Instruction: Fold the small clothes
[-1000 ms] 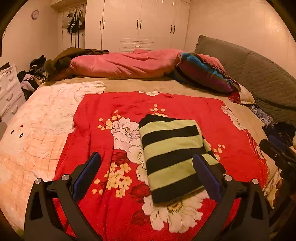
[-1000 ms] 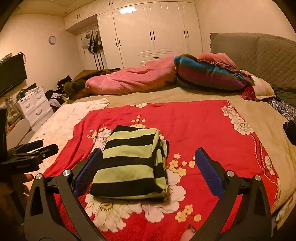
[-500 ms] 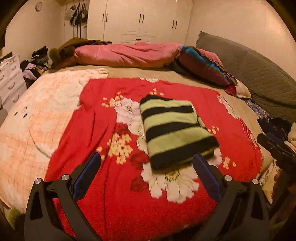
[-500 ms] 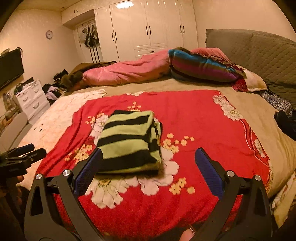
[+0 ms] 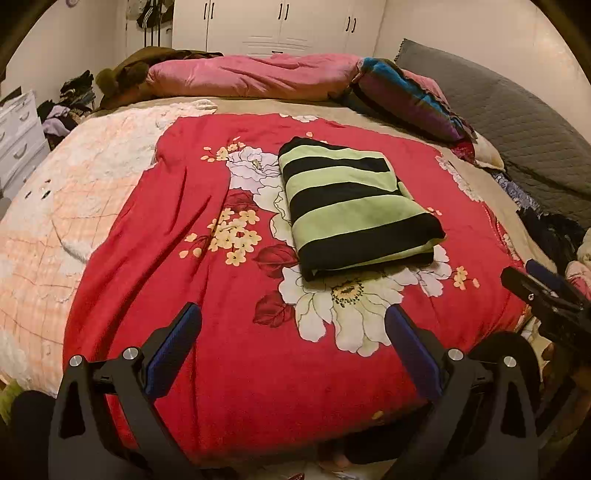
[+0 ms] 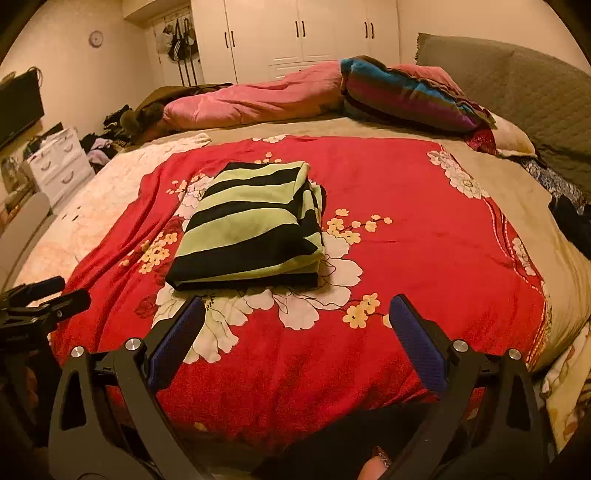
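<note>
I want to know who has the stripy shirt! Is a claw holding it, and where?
Nothing is held. The left claw and right claw are both open and empty, apart from the folded striped garment lying on the red blanket.

— Where do we find the folded garment [image 5: 354, 206]?
— On the blanket [image 5: 229, 350] spread over the bed [image 6: 532, 206], ahead of both grippers.
— And behind it?
— We see the duvet [image 5: 251, 75] and pillows [image 6: 406, 92], the wardrobe [image 6: 295, 33] beyond them
</note>
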Available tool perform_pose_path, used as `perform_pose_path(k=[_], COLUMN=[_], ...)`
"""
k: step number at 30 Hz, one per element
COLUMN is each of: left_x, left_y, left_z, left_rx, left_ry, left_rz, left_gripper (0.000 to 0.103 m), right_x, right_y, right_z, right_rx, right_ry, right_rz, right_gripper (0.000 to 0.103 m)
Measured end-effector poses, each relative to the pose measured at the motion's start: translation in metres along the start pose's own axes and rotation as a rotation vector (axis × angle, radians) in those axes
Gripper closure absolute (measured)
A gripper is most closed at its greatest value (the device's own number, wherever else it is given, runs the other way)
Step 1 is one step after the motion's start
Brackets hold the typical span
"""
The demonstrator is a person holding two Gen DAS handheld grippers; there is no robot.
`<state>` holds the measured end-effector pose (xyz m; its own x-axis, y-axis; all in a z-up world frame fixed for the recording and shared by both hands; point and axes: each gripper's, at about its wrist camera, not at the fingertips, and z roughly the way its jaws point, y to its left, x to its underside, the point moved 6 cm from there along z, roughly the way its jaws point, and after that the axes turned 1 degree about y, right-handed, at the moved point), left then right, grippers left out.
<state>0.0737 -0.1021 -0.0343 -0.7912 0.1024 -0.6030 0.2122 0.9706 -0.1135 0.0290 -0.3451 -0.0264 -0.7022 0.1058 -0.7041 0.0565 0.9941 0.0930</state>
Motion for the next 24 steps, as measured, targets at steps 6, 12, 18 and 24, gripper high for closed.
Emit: perform_pose_path(k=[6,12,18,24], left_x=[-0.0015,-0.0018,-0.0017,-0.0015], left_y=[0.0023,0.0015,0.0021,0.0016], left_z=[-0.0013,-0.0013,-0.0011,-0.002], left_rx=[-0.005,-0.014,-0.021,-0.021], left_ry=[-0.005,-0.003,0.003,0.001], left_rz=[-0.011,0.002,-0.001,0.005], left_gripper=[0.004,0.004,0.004,0.004], right_x=[0.0019,0.0012,0.0014,0.002], right_y=[0.0005,-0.0006,-0.0022,-0.0044], right_z=[0.0034,0.0032,0.0026,0.0015], right_rx=[-0.011,-0.008,-0.003,0.006], right_ry=[0.016,0.009,0.006,0.009], right_rz=[0.006,0.012,0.015,0.018], right_gripper=[0.009,0.009,0.009,0.009])
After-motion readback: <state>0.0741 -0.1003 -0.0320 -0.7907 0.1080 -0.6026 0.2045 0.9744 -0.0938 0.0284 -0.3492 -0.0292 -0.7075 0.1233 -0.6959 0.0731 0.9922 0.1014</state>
